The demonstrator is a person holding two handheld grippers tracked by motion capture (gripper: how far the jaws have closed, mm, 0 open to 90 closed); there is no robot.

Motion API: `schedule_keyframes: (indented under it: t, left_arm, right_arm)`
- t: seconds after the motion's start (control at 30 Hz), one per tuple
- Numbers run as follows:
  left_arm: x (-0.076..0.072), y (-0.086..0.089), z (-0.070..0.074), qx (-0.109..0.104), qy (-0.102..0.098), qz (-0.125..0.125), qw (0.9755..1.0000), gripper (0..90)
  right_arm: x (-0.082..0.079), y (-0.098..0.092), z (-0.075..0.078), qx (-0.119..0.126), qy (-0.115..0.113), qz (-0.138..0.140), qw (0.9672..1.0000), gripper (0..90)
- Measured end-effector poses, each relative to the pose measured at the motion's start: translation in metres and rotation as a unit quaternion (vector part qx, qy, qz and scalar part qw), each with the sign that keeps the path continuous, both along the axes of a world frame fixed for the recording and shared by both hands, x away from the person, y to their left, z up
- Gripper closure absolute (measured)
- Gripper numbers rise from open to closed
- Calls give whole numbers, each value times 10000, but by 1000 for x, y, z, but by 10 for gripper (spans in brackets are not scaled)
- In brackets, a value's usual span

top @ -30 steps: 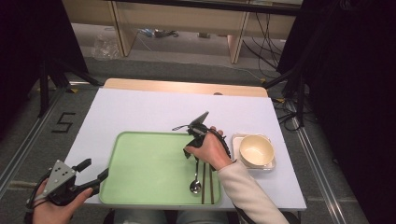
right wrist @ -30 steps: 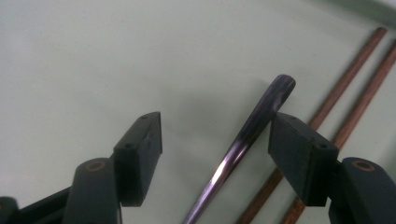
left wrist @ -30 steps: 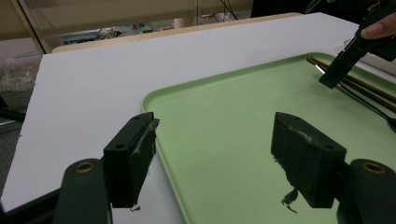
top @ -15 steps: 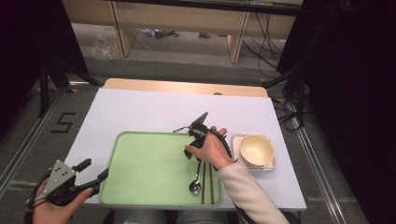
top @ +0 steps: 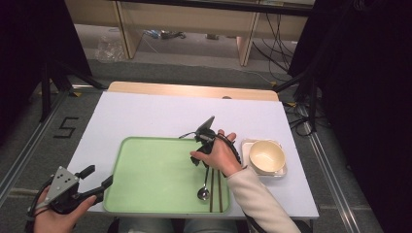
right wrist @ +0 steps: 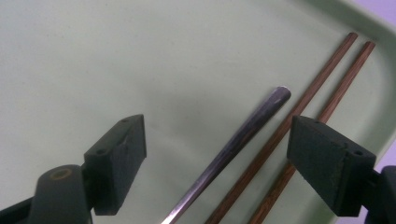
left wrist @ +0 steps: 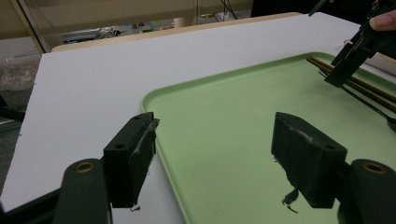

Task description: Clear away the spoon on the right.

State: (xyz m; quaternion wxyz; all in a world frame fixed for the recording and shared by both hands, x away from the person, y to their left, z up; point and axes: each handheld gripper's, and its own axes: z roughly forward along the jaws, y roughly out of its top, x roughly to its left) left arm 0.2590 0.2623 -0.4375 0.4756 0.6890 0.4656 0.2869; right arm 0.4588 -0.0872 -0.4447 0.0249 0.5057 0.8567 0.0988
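A metal spoon and a pair of brown chopsticks lie side by side at the right end of a green tray. My right gripper points down over their far ends. Its jaws have just been opening and now stand open astride the spoon handle, pads clear of it, with the chopsticks just beside. My left gripper rests open at the tray's near left corner, and its jaws straddle the tray rim with nothing held.
A cream bowl sits on a white square plate right of the tray. The white table top stretches beyond the tray to a wooden far edge. The floor drops away on both sides.
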Motion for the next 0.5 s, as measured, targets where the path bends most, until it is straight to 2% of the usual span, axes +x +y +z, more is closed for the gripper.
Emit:
schedule_keyframes:
  t: [0.03,0.3,0.37,0.4,0.47,0.5]
  left_arm:
    - [0,0,0,-3,1,-4,10000,303]
    - [0,0,0,1,-3,-7,10000,304]
    - [0,0,0,0,1,-2,10000,304]
    - [0,0,0,-2,1,-4,10000,304]
    - [0,0,0,2,-3,-6,10000,304]
    - [0,0,0,0,-2,-4,10000,304]
  right_arm:
    - [1,-1,2,-16,-1,54,10000,209]
    - [3,-9,9,83,-158,-34,9998,257]
    - [4,-13,13,122,-216,-149,9996,276]
    - [5,-16,15,131,-236,-104,9996,288]
    - [6,-21,19,135,-288,-118,9994,325]
    - [7,-26,23,131,-321,-137,9993,390]
